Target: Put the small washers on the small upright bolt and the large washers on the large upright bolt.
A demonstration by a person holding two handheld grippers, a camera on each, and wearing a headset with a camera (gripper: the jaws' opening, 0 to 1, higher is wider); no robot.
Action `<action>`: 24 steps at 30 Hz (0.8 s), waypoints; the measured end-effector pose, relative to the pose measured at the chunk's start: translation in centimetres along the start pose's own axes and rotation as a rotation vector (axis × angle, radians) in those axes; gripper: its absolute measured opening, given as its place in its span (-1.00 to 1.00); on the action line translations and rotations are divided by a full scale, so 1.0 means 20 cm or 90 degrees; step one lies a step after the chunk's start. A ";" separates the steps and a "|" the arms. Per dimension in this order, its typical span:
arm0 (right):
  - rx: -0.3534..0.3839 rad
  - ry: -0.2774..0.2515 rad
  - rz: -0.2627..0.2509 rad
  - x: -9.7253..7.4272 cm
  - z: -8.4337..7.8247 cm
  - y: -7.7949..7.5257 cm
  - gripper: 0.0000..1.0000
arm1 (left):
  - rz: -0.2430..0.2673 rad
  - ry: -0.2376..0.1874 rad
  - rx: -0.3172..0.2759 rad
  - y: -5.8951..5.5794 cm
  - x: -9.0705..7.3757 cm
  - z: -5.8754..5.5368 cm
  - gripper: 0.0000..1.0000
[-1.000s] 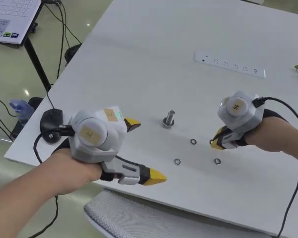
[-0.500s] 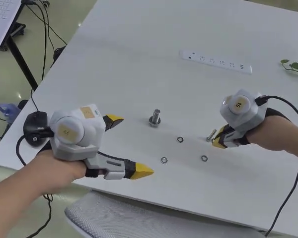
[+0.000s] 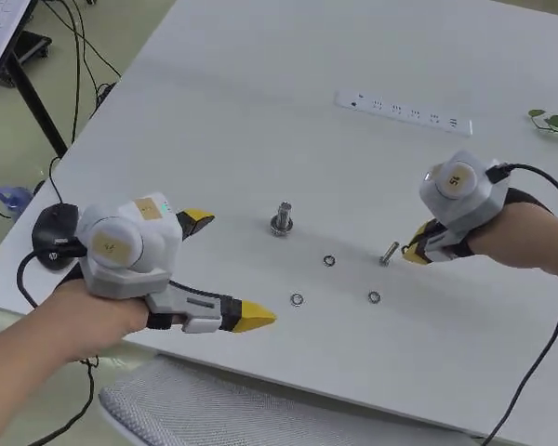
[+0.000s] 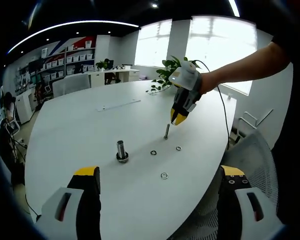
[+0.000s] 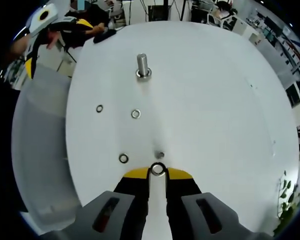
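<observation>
1. The left gripper [image 3: 226, 268] hangs over the near left part of the table [image 3: 260, 111], its jaws spread wide with nothing between them.
2. The right gripper [image 3: 415, 255] is at the right, its jaws clenched on a washer [image 5: 158, 170] pinched between the yellow tips.
3. The small bolt [image 3: 389, 253] stands on the table just left of those tips. In the left gripper view the tips sit just above its top; whether the held washer touches the bolt, I cannot tell.
4. The large bolt [image 3: 282, 219] stands upright near the table's middle, well left of the small one, with no washer on its shaft.
5. Three washers lie flat between and in front of the bolts: a far washer [image 3: 328, 261], a near-left washer [image 3: 297, 299] and a near-right washer [image 3: 374, 297].
6. A white power strip [image 3: 402, 112] lies at the far side of the table.
</observation>
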State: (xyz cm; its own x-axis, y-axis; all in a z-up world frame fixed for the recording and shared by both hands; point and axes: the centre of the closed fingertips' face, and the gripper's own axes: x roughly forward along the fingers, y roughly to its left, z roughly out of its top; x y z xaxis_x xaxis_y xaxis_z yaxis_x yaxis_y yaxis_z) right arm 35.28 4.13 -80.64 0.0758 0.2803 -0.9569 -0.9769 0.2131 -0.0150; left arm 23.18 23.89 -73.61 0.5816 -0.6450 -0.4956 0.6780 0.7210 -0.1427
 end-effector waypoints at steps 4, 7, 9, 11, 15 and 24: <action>-0.006 -0.011 -0.001 -0.01 0.04 -0.01 -0.77 | 0.001 -0.006 -0.007 0.00 0.01 0.00 0.96; -0.012 -0.013 0.002 0.00 0.06 0.00 -0.77 | 0.004 -0.012 -0.017 0.00 0.01 0.01 0.98; -0.017 -0.008 0.000 0.01 0.06 0.00 -0.77 | 0.004 -0.011 -0.019 -0.01 0.01 0.01 0.99; -0.023 -0.002 -0.002 0.01 0.06 -0.01 -0.77 | 0.004 -0.007 -0.014 -0.01 0.02 0.01 0.99; -0.021 -0.005 -0.001 0.02 0.06 -0.01 -0.77 | 0.002 -0.007 -0.013 -0.01 0.01 0.01 0.99; -0.023 0.004 0.002 0.05 0.06 -0.01 -0.77 | -0.010 0.006 -0.008 -0.03 0.01 -0.01 0.93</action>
State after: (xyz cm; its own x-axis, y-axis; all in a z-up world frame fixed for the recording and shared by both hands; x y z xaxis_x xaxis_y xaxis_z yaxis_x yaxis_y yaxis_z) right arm 35.87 5.46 -81.16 0.0713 0.2750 -0.9588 -0.9838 0.1777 -0.0222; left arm 22.83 23.32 -73.83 0.5673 -0.6535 -0.5011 0.6807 0.7146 -0.1612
